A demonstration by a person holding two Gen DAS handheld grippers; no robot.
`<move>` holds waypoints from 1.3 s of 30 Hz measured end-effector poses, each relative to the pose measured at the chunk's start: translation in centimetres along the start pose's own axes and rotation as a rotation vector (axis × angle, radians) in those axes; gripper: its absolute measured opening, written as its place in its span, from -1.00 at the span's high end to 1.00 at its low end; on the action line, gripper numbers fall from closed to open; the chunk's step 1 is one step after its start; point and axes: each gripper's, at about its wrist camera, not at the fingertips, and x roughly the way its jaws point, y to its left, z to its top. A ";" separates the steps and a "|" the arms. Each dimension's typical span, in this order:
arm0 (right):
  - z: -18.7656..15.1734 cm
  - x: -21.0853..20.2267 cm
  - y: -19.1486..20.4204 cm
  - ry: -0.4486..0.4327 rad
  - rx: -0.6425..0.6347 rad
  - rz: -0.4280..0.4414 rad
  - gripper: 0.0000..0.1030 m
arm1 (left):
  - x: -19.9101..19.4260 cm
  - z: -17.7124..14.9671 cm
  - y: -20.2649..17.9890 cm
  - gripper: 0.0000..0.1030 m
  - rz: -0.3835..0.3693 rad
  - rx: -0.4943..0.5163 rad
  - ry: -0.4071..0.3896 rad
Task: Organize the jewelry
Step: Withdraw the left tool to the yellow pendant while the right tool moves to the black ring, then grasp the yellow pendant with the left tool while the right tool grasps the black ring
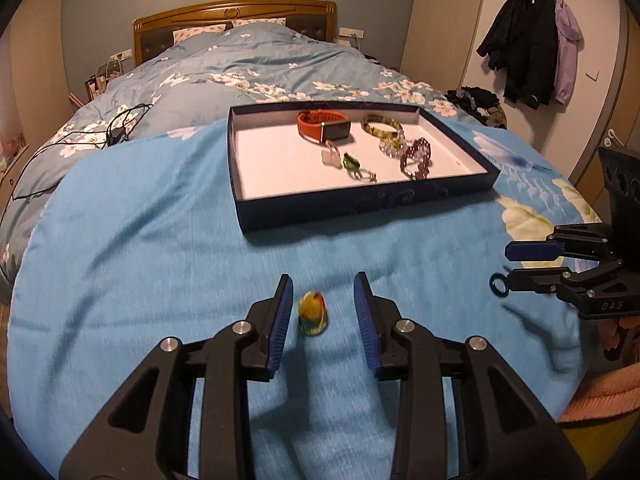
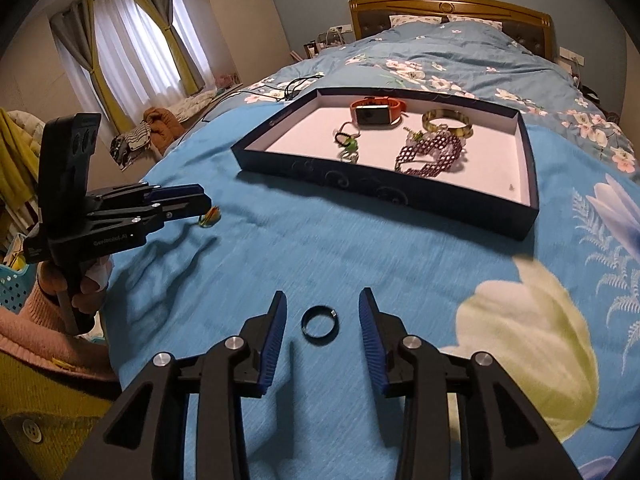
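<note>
A dark blue tray lies on the blue bedspread and holds an orange watch, a green bangle, a purple beaded bracelet and small rings. My left gripper is open, its jaws on either side of a yellow-green ring lying on the spread. My right gripper is open around a black ring on the spread. Each gripper also shows in the other's view, the right gripper and the left gripper.
The bed with a floral duvet runs back to a wooden headboard. Black cables lie on its left side. Coats hang on the right wall. Curtains and clutter stand at the left.
</note>
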 end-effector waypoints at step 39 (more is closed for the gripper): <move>-1.0 0.9 1.2 0.017 -0.037 -0.089 0.55 | 1.6 -1.0 -0.1 0.40 0.015 -0.009 0.060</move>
